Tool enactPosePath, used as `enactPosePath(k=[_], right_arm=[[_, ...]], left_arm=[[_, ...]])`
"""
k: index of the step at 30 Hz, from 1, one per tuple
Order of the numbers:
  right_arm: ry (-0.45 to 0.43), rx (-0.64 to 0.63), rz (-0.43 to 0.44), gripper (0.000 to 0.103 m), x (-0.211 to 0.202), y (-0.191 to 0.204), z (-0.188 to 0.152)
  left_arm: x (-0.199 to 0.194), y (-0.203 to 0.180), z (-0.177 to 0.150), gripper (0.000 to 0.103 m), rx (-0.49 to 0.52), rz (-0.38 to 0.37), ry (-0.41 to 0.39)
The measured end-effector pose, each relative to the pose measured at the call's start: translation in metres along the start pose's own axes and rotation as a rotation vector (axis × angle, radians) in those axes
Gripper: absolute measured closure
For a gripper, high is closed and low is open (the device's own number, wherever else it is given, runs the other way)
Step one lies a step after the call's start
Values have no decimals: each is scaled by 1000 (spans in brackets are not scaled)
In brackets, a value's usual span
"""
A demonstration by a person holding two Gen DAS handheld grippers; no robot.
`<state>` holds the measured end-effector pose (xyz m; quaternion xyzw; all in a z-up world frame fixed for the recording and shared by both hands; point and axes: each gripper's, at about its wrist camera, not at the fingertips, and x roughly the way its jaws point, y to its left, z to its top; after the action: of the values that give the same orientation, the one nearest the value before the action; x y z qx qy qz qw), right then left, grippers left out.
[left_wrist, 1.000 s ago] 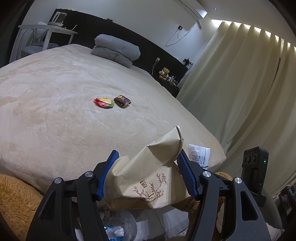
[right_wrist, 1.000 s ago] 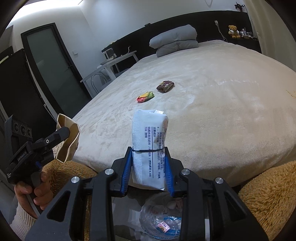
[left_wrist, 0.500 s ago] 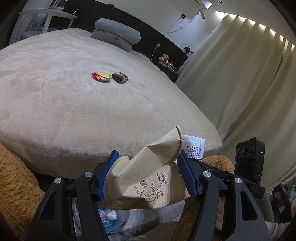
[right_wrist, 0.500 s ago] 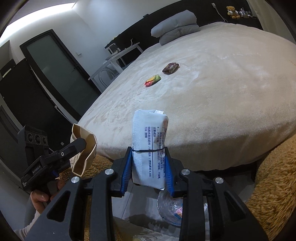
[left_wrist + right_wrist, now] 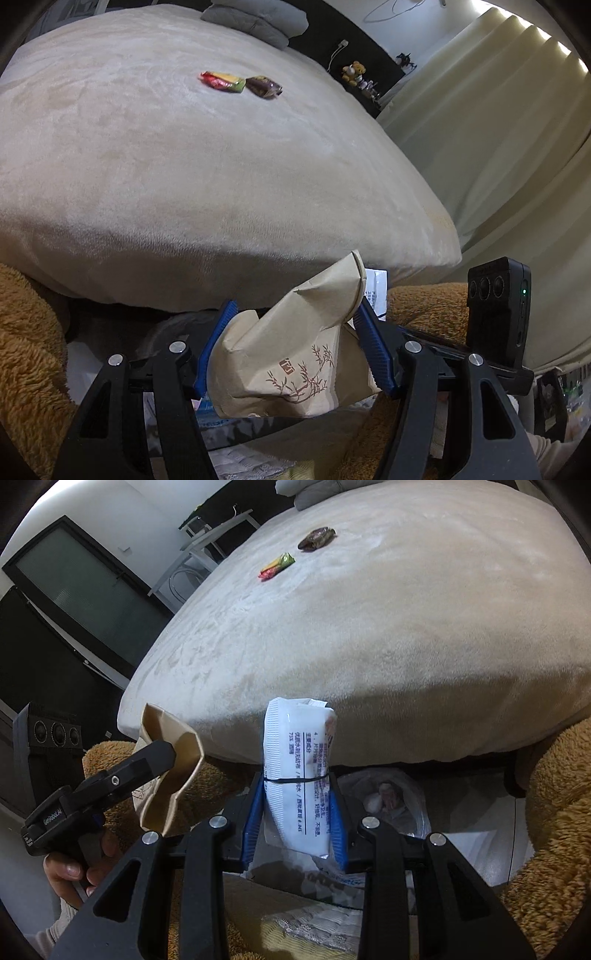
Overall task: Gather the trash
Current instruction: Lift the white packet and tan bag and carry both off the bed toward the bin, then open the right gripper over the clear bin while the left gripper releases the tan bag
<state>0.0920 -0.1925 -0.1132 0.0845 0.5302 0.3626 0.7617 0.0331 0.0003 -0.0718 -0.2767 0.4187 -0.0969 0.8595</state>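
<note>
My left gripper (image 5: 295,308) is shut on a crumpled brown paper bag (image 5: 288,362) with a bamboo print. In the right wrist view that bag (image 5: 181,775) hangs at the lower left, held by the left gripper (image 5: 159,753). My right gripper (image 5: 295,779) is shut on a white printed packet (image 5: 299,746) that stands upright between the blue pads. Both point down past the foot of the bed. A bin with a clear liner (image 5: 384,801) sits on the floor just behind the packet. A red-yellow-green wrapper (image 5: 223,81) and a brown wrapper (image 5: 264,85) lie side by side on the bed.
The wide beige bed (image 5: 184,166) fills the upper view, with grey pillows (image 5: 258,18) at its head. Brown fluffy fabric (image 5: 554,812) bulges on both sides of the bin. Curtains (image 5: 480,129) hang on the right. A white side table (image 5: 207,531) and a dark door (image 5: 85,590) stand left.
Both grippers have sunk and tipped downward, so the bed edge rose in view and the bin below shows more. Each still grips its item.
</note>
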Motion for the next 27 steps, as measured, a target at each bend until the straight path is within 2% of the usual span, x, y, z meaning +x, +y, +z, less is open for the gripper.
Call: enactPosePath(k=[10, 12, 27], right_arm=[[201, 126, -20, 70, 42, -29, -4], [234, 163, -2, 70, 50, -35, -6], [381, 328, -20, 69, 81, -68, -6]], left_arm=[[38, 33, -12, 40, -105, 85, 196], [45, 38, -15, 40, -126, 91, 236], [86, 60, -36, 38, -171, 135, 441]])
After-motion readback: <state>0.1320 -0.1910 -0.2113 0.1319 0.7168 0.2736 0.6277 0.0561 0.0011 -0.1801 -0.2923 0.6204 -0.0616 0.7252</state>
